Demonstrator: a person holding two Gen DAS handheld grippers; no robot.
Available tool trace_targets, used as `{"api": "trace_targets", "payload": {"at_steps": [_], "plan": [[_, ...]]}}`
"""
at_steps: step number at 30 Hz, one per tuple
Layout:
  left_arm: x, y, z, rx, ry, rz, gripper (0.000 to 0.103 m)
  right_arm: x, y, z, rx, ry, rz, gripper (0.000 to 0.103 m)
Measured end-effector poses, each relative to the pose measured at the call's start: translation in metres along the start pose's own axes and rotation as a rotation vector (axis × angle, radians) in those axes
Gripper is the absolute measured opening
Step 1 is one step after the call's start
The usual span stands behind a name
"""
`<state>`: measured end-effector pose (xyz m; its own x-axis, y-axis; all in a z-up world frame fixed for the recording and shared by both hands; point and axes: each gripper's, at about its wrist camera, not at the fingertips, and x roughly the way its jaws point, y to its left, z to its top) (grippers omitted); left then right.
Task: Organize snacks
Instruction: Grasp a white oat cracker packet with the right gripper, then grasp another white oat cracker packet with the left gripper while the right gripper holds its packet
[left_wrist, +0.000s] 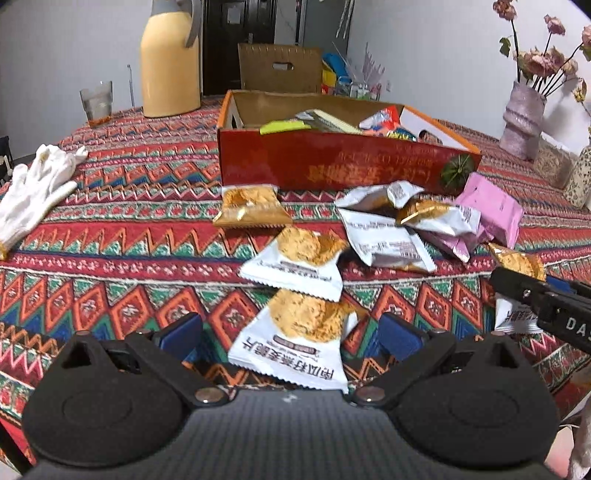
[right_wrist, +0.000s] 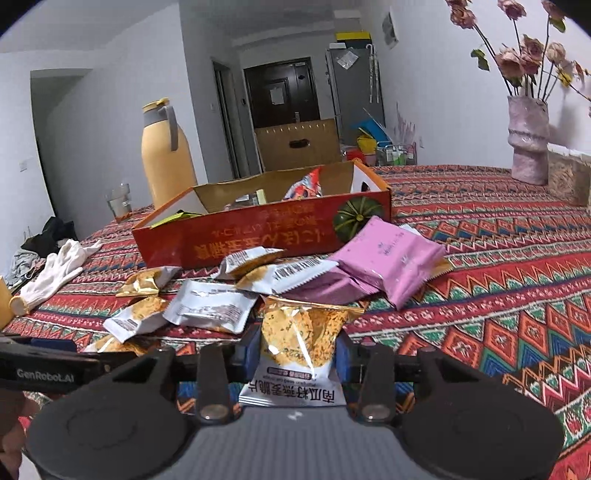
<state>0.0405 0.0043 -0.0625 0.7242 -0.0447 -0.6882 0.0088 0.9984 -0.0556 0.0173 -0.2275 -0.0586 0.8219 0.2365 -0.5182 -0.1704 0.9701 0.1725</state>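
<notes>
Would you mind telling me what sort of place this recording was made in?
Most likely a home dining or living area: a table under a patterned tablecloth, a vase of dried flowers, a yellow thermos jug, and a fridge beside a dark entrance door.

Left gripper (left_wrist: 288, 334): tilted down toward the desk (left_wrist: 129, 236), blue-padded fingers (left_wrist: 181, 332) spread wide, one either side of a white cracker packet (left_wrist: 295, 343) without touching it. Right gripper (right_wrist: 298, 350): also pitched downward, its fingers (right_wrist: 248, 350) closed in on both sides of another cracker packet (right_wrist: 299, 343), pads pressing the wrapper. Seen from the left gripper's camera, the right gripper sits just to the right of the left one.
</notes>
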Motion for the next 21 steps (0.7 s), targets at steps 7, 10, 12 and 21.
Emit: {"api": "trace_targets", "payload": {"at_steps": [7,10,12,21], "plan": [[0.0063,-0.0045,-0.0031,0.021,0.008,0.038,0.103,-0.0008,-0.0012,-0.0029,0.007,0.001,0.016,0.039],[0.0080,-0.0050,-0.0032,0.023,0.004,0.053,0.103,0.0001,-0.0022,-0.0034,0.011,0.003,0.020,0.040],[0.0084,-0.0047,-0.0025,0.017,0.006,0.061,0.103,0.0005,-0.0025,-0.0036,0.014,0.004,0.020,0.040],[0.0096,-0.0025,-0.0019,0.003,0.001,0.085,0.103,0.0016,-0.0030,-0.0048,0.019,0.008,0.027,0.040]]}}
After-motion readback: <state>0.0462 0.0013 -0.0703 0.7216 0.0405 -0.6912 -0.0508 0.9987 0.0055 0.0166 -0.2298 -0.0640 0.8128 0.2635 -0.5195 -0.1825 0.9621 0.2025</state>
